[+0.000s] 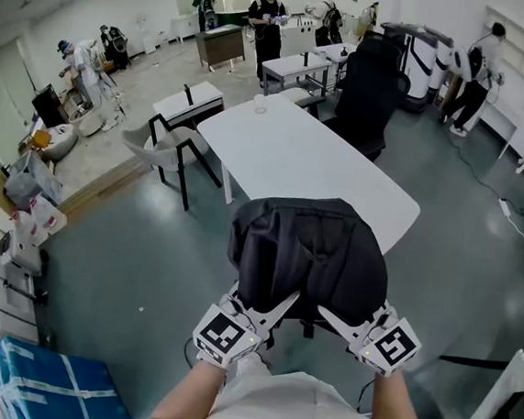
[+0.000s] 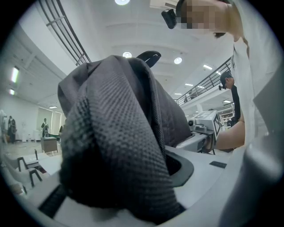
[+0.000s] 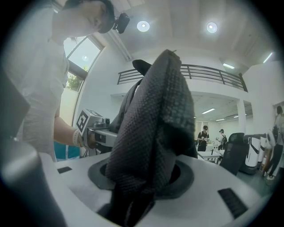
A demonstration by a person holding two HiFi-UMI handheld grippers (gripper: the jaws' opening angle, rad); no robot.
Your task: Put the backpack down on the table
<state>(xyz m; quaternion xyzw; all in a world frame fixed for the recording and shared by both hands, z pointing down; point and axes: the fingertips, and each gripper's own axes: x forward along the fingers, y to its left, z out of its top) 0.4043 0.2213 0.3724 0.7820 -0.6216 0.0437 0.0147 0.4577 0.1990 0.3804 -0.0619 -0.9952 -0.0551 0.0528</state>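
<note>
Scene: you hold the backpack (image 1: 308, 254) up in both grippers at the near end of the white table (image 1: 286, 151).
Left gripper (image 1: 274, 308): pinched on a thick fold of the dark mesh fabric at the bag's lower left.
Right gripper (image 1: 333, 318): clamped the same way on a bunch of fabric at the lower right.
Backpack: in the air, off the table, hanging between you and the table's near edge.
Step in hand: the carry, by the look of it; the set-down is not yet done.
Next move: likely calls for bringing the bag forward over the bare top, lowering it until the table takes its weight, and only then spreading both grippers.
Hidden: the bag covers the table's near edge, so you cannot tell whether its bottom hangs over the top or over the floor.
Hard to make out: fabric fills both gripper views and buries the jaw tips. A small clear object (image 1: 260, 107) near the table's far edge is too small to name.
</note>
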